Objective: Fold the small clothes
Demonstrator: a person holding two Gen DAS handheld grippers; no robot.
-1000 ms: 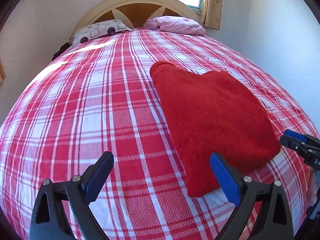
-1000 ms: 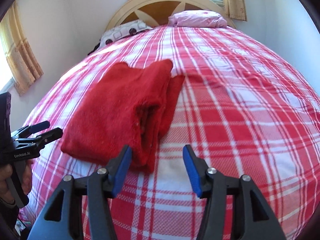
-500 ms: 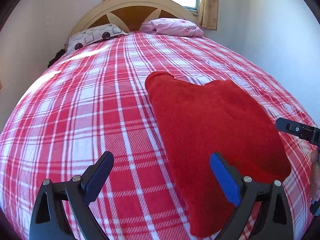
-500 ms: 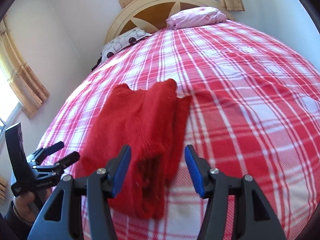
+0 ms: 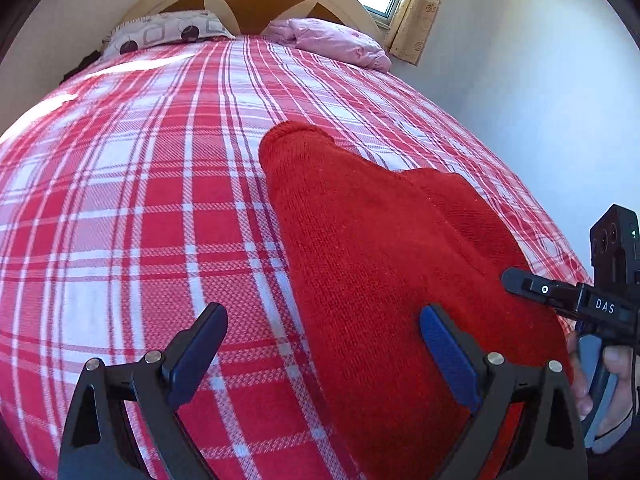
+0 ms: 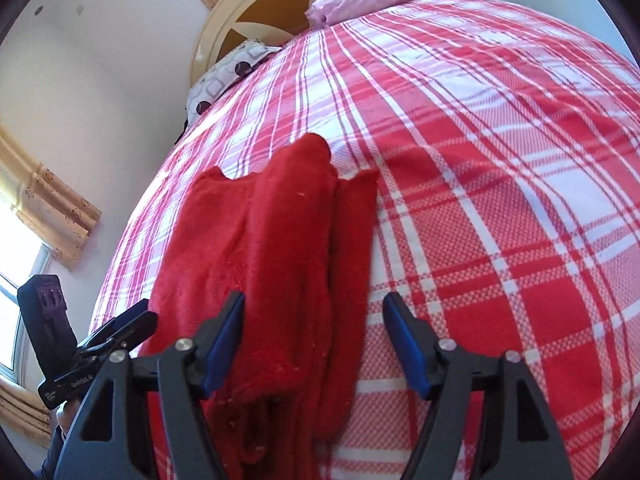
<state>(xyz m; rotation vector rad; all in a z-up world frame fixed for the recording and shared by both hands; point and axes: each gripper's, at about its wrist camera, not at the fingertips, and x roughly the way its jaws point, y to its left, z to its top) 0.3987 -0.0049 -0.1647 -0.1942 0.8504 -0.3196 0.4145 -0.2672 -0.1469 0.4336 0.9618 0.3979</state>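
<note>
A red knitted garment (image 5: 384, 264), folded lengthwise, lies on the red and white plaid bed (image 5: 140, 208). My left gripper (image 5: 324, 356) is open, low over the bed, with the garment's near left edge between its blue pads (image 5: 448, 360). My right gripper (image 6: 314, 344) is open and straddles the garment's near right end (image 6: 288, 280), where its stacked layers show. Neither gripper holds anything. Each gripper also shows in the other's view: the right one (image 5: 568, 300) and the left one (image 6: 112, 340).
Two pillows lie at the headboard: a patterned grey one (image 5: 164, 34) and a pink one (image 5: 332, 42). A white wall (image 5: 540, 100) runs along the bed's right side. Curtained windows (image 6: 48, 216) are on the left wall and behind the headboard.
Both grippers have moved forward and down toward the garment's near end. The garment now lies between each gripper's open fingers. It has not moved.
</note>
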